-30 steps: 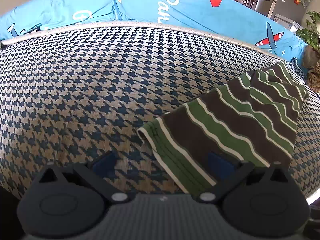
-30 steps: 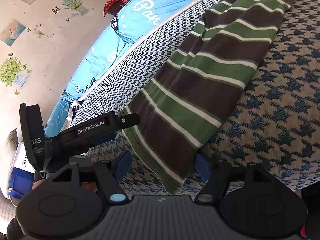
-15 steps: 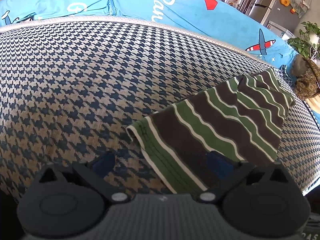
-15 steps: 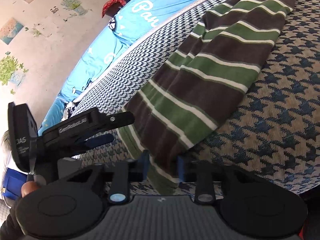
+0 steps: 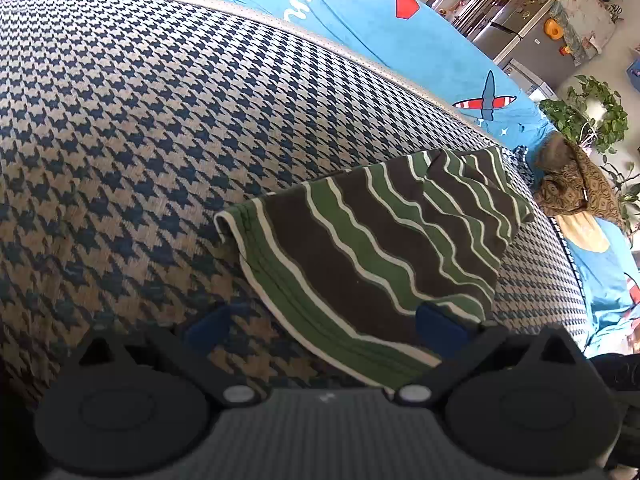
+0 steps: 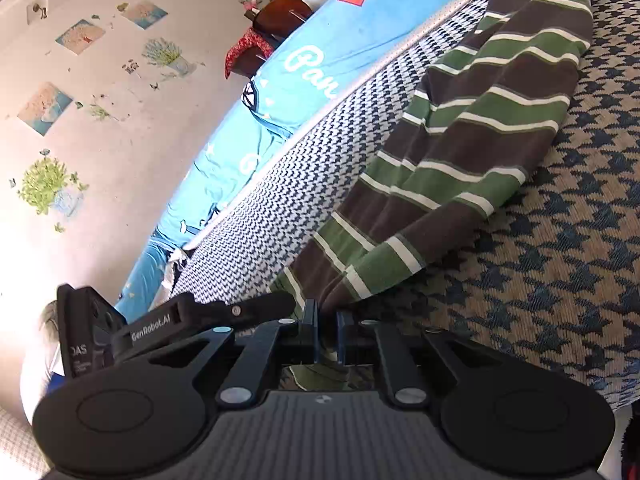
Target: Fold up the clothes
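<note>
On the houndstooth mattress [image 5: 160,128], the left gripper [image 5: 324,320] stands released astride the striped shirt [image 5: 384,248]'s near hem. The right gripper [image 6: 326,326] pinches the near-right corner; the shirt runs far-right from both.

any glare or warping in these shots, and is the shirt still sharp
Left wrist view: fisheye bows the houndstooth cover; striped shirt is sharp. Right wrist view: glare blows out the wall at left; shirt sharp, softer near the right hand-held gripper.

Brown-and-green striped knit garment with thin white lines [image 5: 380,252], folded lengthwise, near hem lifted off houndstooth cover [image 5: 120,140], far end toward two o'clock.
</note>
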The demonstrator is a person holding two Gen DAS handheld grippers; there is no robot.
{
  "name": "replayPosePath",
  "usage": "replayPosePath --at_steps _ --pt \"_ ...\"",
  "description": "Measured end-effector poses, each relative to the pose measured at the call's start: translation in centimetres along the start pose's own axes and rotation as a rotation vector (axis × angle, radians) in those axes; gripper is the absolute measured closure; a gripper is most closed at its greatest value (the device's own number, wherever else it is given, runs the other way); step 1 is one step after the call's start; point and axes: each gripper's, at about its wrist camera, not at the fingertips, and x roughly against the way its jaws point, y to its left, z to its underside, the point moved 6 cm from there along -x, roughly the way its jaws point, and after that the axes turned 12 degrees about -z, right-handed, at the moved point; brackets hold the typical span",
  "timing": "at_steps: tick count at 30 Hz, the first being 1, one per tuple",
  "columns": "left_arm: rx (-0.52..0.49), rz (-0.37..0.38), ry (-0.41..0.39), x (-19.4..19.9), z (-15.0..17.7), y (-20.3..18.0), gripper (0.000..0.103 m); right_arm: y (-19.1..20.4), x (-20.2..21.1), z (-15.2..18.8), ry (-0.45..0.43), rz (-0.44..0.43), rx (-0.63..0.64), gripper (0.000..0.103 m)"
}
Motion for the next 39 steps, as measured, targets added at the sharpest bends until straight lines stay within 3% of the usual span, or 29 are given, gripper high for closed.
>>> replayPosePath --at_steps 5,9,19,22,24,27,30,36,39 --pt "0.048 0.073 0.034 -1.2 -0.5 -1.2 0.0 0.3 0.3 -0.4 -0.02 -0.024 -0.011 0.092" --pt "0.095 0.174 0.093 -2.5 -0.8 -2.4 0.0 0.4 0.4 -0.5 -0.021 -0.021 -0.01 0.092" --pt "0.08 0.192 0.094 -4.2 -1.7 -4.8 0.0 -1.8 -0.5 0.9 0.084 0.142 -0.046 0.089" --pt "0.071 0.195 0.091 -4.3 -1.9 -5.2 0.0 -1.8 -0.6 1.5 0.106 0.142 -0.05 0.077" --pt "0.065 0.197 0.089 -4.5 -2.1 -5.5 0.0 -1.9 -0.6 1.9 0.12 0.138 -0.053 0.062" --pt "0.065 0.203 0.09 -4.4 -2.1 -5.4 0.0 -1.9 -0.7 2.5 0.14 0.132 -0.059 0.061" --pt "0.068 0.207 0.092 -4.3 -2.1 -4.9 0.0 -1.8 -0.9 2.6 0.141 0.12 -0.058 0.051" --pt "0.069 0.213 0.095 -4.5 -2.1 -4.5 0.0 -1.3 -1.4 3.1 0.135 0.13 -0.017 0.044" --pt "0.061 0.209 0.094 -4.7 -2.1 -4.6 0.0 -1.0 -1.7 3.3 0.13 0.144 0.025 0.045"
